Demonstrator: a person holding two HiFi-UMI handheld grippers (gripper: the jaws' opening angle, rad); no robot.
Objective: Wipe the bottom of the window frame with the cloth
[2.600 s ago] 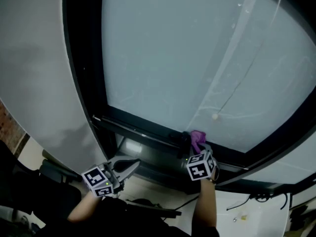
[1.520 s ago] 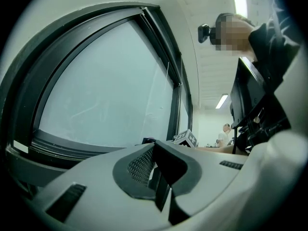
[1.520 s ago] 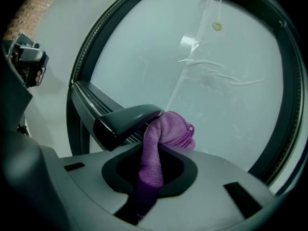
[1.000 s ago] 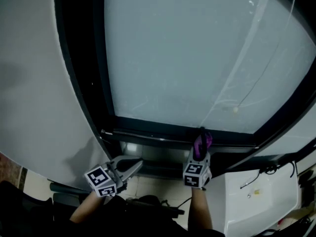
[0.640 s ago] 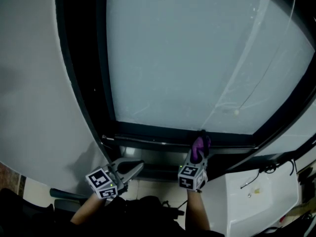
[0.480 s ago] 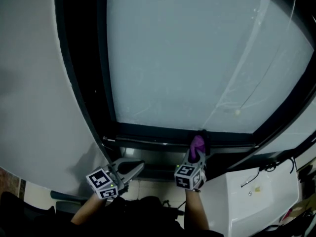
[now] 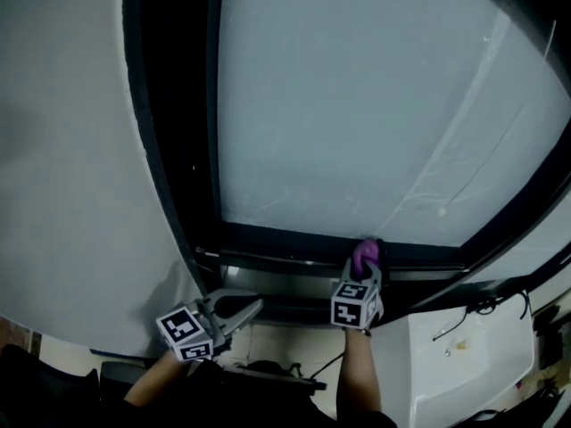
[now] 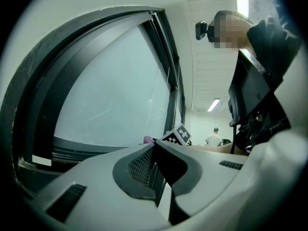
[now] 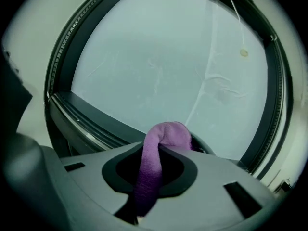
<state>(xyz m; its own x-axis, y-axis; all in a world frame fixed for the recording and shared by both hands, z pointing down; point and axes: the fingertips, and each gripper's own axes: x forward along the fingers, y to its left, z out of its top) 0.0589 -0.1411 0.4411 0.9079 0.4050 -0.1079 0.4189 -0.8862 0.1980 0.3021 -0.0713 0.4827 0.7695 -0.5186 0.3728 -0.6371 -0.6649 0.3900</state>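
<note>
Right claw clamped on cloth, against bottom frame, barely moved in 0.5 s; wipe likely mid-stroke. Left claw closed, empty.

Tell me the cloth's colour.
Purple. The cloth shows best in the right gripper view, clamped between the jaws.

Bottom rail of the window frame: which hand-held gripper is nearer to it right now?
Right. The right hand-held gripper holds its purple cloth right at the bottom frame rail. The left hand-held gripper sits lower and to the left, shut, empty and clear of the rail.
</note>
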